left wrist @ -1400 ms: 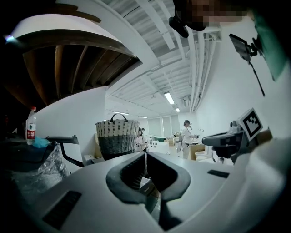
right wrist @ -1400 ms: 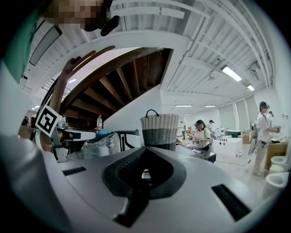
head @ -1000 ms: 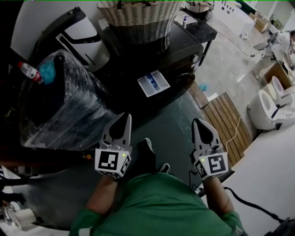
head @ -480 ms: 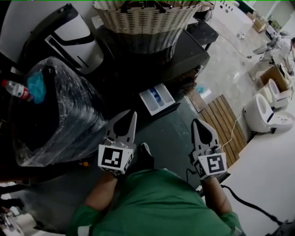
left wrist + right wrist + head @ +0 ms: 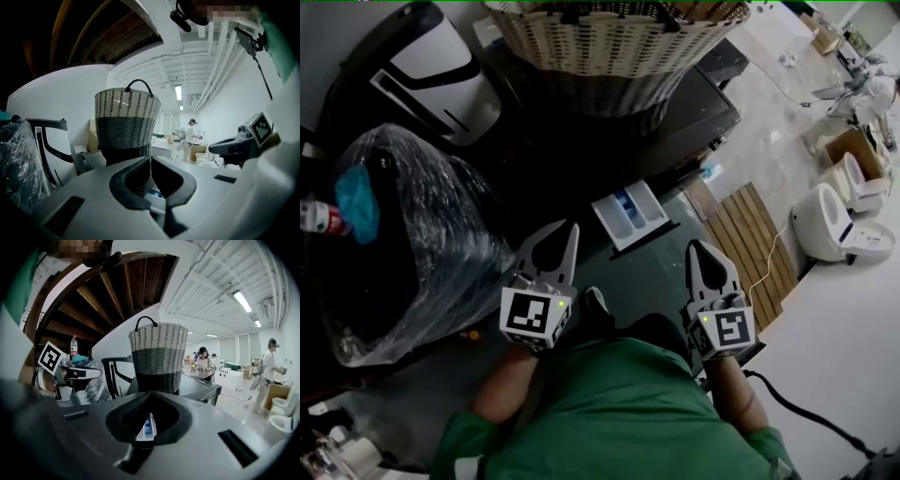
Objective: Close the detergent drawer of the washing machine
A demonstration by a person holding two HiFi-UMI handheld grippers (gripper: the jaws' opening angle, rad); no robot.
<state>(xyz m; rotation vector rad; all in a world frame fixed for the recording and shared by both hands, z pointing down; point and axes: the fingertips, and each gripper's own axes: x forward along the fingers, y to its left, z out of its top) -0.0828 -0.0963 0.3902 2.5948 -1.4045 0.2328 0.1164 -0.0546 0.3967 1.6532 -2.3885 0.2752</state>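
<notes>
The dark washing machine (image 5: 694,112) stands ahead of me, and its white detergent drawer (image 5: 630,214) with a blue insert sticks out open from the front. My left gripper (image 5: 570,231) is shut on nothing, a short way below and left of the drawer. Also shut and empty, my right gripper (image 5: 699,247) hangs below and right of it. Neither touches the drawer. In the left gripper view the drawer (image 5: 154,194) shows just beyond the closed tips (image 5: 150,159). The right gripper view has the drawer (image 5: 146,426) beyond its closed tips (image 5: 149,393).
A large wicker basket (image 5: 609,37) sits on top of the machine. A plastic-wrapped black bin (image 5: 403,225) stands at the left, a white and black appliance (image 5: 431,66) behind it. A wooden slat pallet (image 5: 759,244), toilets (image 5: 834,216) and a person (image 5: 862,94) are at the right.
I have come closer to the machine: the open drawer now lies nearer to both grippers. Both grippers stay shut and empty.
</notes>
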